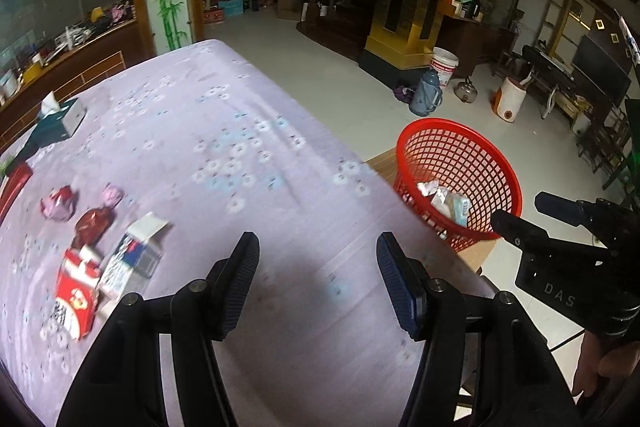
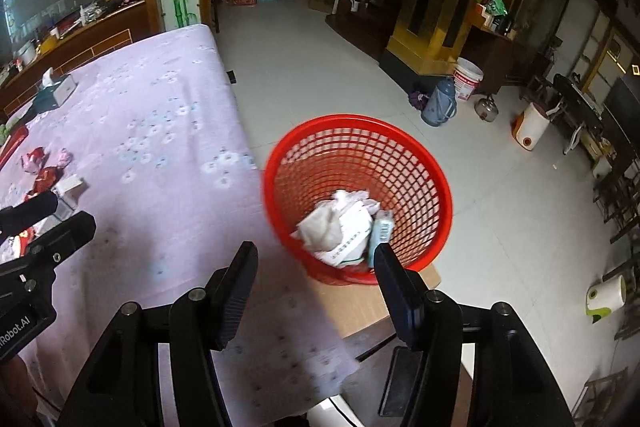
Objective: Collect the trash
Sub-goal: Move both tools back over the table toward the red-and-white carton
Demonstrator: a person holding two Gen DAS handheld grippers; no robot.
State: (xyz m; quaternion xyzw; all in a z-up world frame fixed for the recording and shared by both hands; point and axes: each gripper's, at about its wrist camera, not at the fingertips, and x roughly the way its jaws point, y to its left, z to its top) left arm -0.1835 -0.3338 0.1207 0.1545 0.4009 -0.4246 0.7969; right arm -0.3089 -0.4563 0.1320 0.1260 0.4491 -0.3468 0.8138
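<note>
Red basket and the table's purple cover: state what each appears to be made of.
Red basket: looks like moulded plastic, evenly coloured with a slight sheen, its walls an open lattice of regular holes.

Purple cover: seems to be woven cloth, matte, printed with small pale flowers, showing soft creases and hanging over the table edge; the exact fibre cannot be told.

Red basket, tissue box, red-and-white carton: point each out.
red basket [image 2: 420, 147], right wrist view, far rim.
tissue box [image 1: 74, 117], left wrist view, white side.
red-and-white carton [image 1: 76, 291], left wrist view, red face.
</note>
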